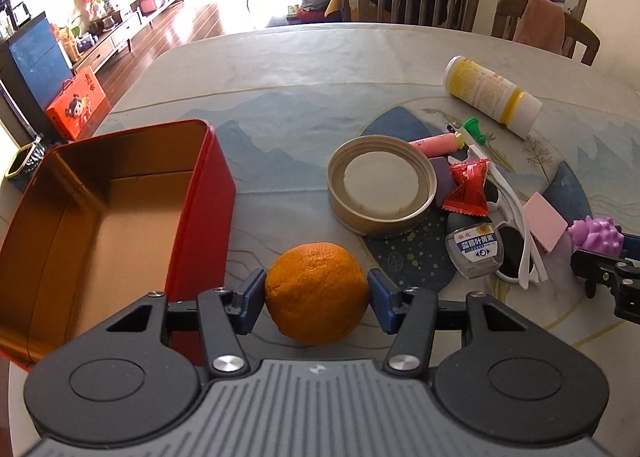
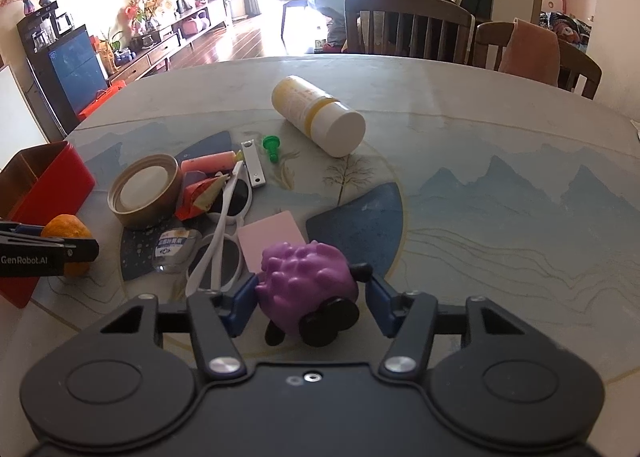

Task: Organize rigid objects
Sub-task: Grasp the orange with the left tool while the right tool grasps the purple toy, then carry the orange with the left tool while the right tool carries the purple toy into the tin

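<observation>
My left gripper (image 1: 316, 299) is shut on an orange (image 1: 316, 293), just right of an open red tin box (image 1: 120, 217) with nothing in it. My right gripper (image 2: 310, 299) has its pads around a purple bumpy toy sheep (image 2: 308, 285) with black feet; the left pad touches it, the right pad stands a little off. The orange (image 2: 66, 233) and box (image 2: 44, 185) also show at the left of the right wrist view, the sheep (image 1: 596, 237) at the right of the left wrist view.
A pile lies mid-table: a round tin lid (image 1: 380, 185), red candy wrapper (image 1: 468, 189), white sunglasses (image 2: 224, 241), eye-drop bottle (image 1: 476, 253), pink card (image 2: 272, 237), pink tube (image 1: 434, 145), green peg (image 2: 271, 147), nail clipper (image 2: 253, 163), and a yellow-white bottle (image 2: 320, 115) on its side. Chairs (image 2: 408, 29) stand behind the table.
</observation>
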Demonstrator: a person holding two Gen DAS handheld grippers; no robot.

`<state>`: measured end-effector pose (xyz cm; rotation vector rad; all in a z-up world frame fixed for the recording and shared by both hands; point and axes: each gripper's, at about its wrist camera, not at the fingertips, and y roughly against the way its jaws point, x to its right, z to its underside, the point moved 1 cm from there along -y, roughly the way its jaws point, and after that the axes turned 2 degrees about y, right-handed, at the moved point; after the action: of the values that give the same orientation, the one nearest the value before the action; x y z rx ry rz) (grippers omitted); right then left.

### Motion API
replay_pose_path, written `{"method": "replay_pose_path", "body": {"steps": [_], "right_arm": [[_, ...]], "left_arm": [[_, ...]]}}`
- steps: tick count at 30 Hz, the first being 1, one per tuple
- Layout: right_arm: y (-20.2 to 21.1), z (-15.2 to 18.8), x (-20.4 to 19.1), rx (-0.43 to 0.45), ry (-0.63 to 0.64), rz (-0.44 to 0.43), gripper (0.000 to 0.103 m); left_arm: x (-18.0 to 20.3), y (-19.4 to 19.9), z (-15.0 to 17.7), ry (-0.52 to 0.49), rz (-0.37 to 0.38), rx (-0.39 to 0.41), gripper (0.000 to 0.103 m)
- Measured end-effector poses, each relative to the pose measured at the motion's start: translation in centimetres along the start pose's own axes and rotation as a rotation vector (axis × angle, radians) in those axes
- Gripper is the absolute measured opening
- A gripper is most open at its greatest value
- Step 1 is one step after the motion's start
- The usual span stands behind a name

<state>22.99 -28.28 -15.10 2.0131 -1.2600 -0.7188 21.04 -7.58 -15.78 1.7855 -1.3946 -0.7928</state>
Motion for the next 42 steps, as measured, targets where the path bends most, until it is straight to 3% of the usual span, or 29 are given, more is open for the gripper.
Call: {"method": "replay_pose_path", "body": {"steps": [11,21,31,42], "right_arm": [[3.4,-0.1,-1.2,0.047,-0.005,-0.026,0.058],[6.7,-1.9,-5.9,0.104,0.088,-0.095,0.058],[7.5,-4.2,-13.0,0.138,0.171,-0.140,0.058],[5.2,-5.8,-21.7,0.118,0.230,-0.171,0.058]], "left_arm": [[-1.2,3.0,1.0,0.054,0.036,0.010,0.054],[-3.9,7.8,0.7,0.089,0.086,0.061,0.054],[-9.8,9.9,-0.8,0.093,0.126,0.109,0.054],[-17.7,7.0,-2.4,0.087,0.099,0.095,0.054]]}}
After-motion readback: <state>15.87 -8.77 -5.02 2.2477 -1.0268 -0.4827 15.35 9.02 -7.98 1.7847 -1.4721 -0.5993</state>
